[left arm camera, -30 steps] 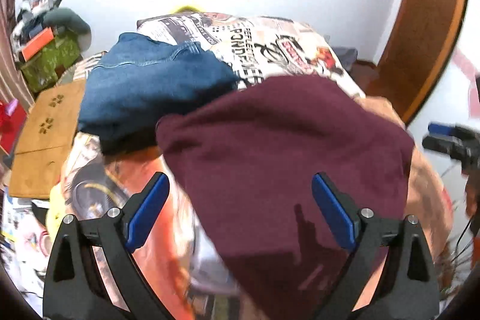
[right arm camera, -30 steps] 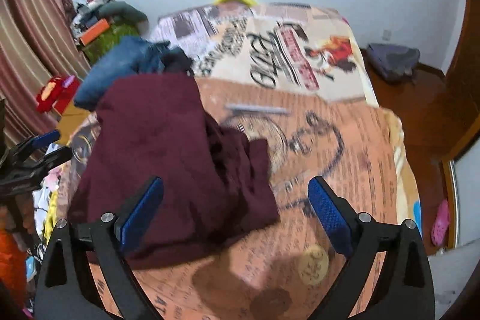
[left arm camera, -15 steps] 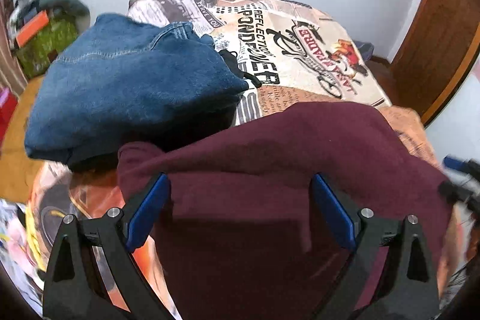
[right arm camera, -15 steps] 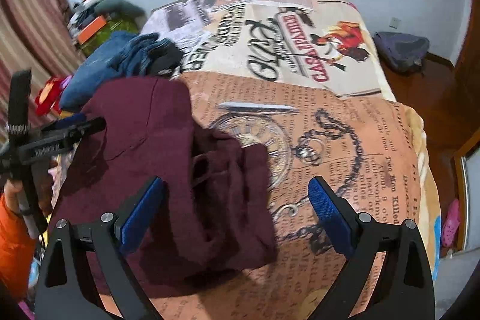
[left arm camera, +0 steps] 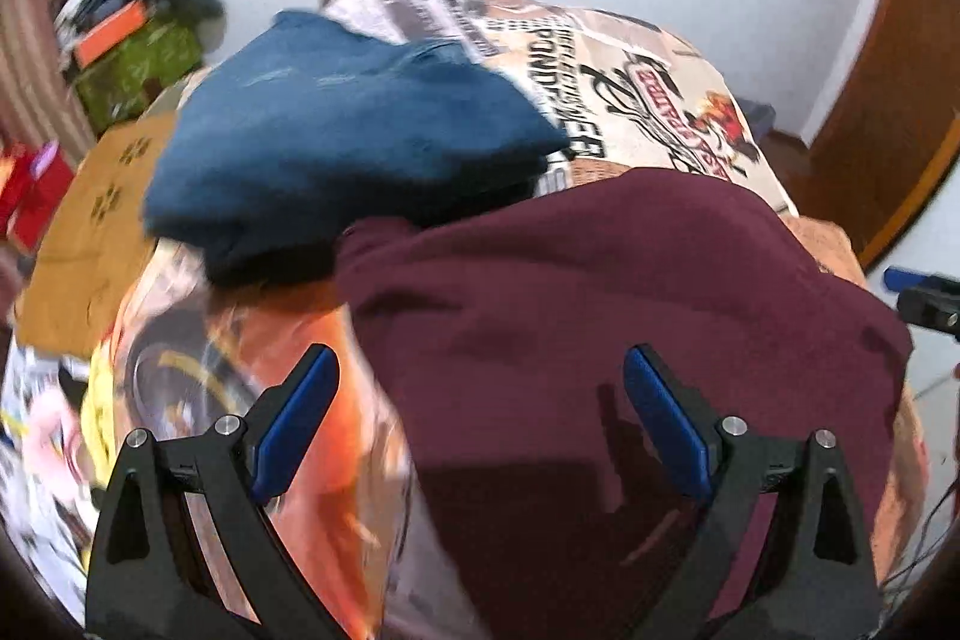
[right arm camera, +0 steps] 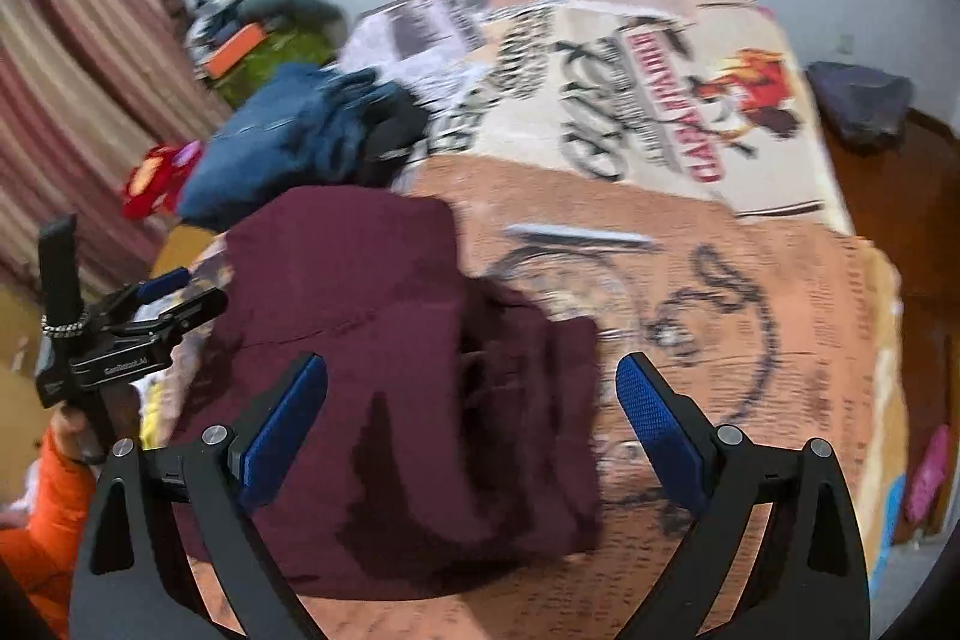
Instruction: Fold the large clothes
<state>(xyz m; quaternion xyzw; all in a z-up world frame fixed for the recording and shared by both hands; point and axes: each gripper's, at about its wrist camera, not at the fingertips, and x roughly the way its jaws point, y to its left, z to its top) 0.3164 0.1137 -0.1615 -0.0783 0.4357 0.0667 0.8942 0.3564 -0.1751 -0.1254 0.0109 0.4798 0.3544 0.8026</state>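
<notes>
A maroon garment (left arm camera: 630,316) lies folded on the bed's printed cover, also in the right wrist view (right arm camera: 384,340). Folded blue jeans (left arm camera: 348,130) lie behind it toward the bed's far left, seen too in the right wrist view (right arm camera: 288,142). My left gripper (left arm camera: 477,418) is open and empty, above the garment's left edge; it also shows at the left of the right wrist view (right arm camera: 174,298). My right gripper (right arm camera: 471,424) is open and empty, above the garment's near right part; its tip shows at the right edge of the left wrist view (left arm camera: 918,289).
The bed (right arm camera: 750,280) has a newspaper-print cover. A dark bag (right arm camera: 858,100) lies on the wooden floor at right. A wooden board (left arm camera: 90,220) and cluttered boxes (left arm camera: 132,58) stand left of the bed. Striped curtains (right arm camera: 66,100) hang at left.
Both grippers stay open. The left gripper has pulled back and shifted left from the garment after moving in close. The right view has moved slightly; the garment lies as before.
</notes>
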